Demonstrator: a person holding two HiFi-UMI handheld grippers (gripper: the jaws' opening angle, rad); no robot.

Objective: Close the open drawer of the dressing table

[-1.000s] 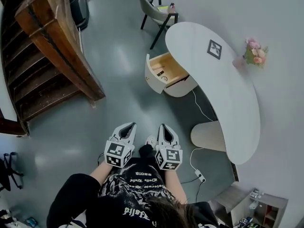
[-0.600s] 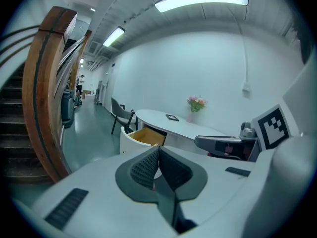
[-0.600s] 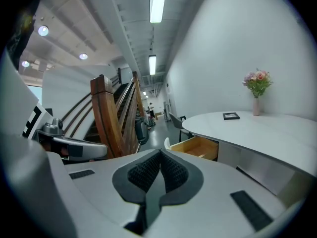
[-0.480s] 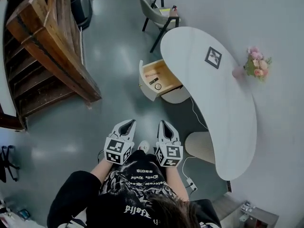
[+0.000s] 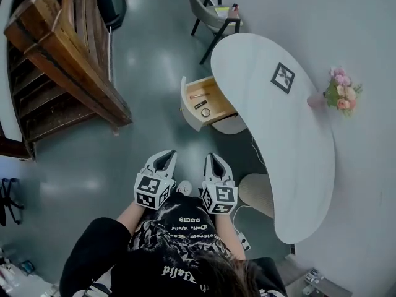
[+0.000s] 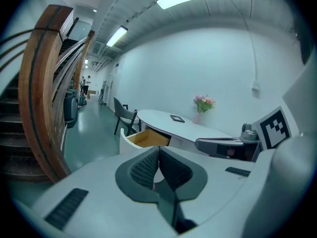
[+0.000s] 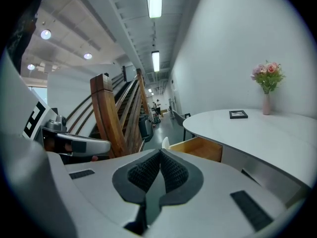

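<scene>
The white curved dressing table (image 5: 272,125) stands along the right wall. Its drawer (image 5: 201,104) is pulled out to the left, wooden inside, with a few small items in it. The drawer (image 6: 143,138) shows ahead in the left gripper view, and the drawer (image 7: 198,148) also in the right gripper view. My left gripper (image 5: 170,155) and right gripper (image 5: 210,157) are held side by side in front of me, well short of the drawer. Both are shut with nothing between the pads.
A wooden staircase (image 5: 68,54) with a thick banister rises at the left. A chair (image 5: 213,14) stands beyond the table's far end. A framed picture (image 5: 283,77) and a vase of flowers (image 5: 340,96) sit on the tabletop. A power strip and cable lie on the floor by the table's leg (image 5: 255,193).
I have walked forward: the table and drawer sit a little nearer and more central in the head view. Both grippers keep their pose, shut, side by side.
</scene>
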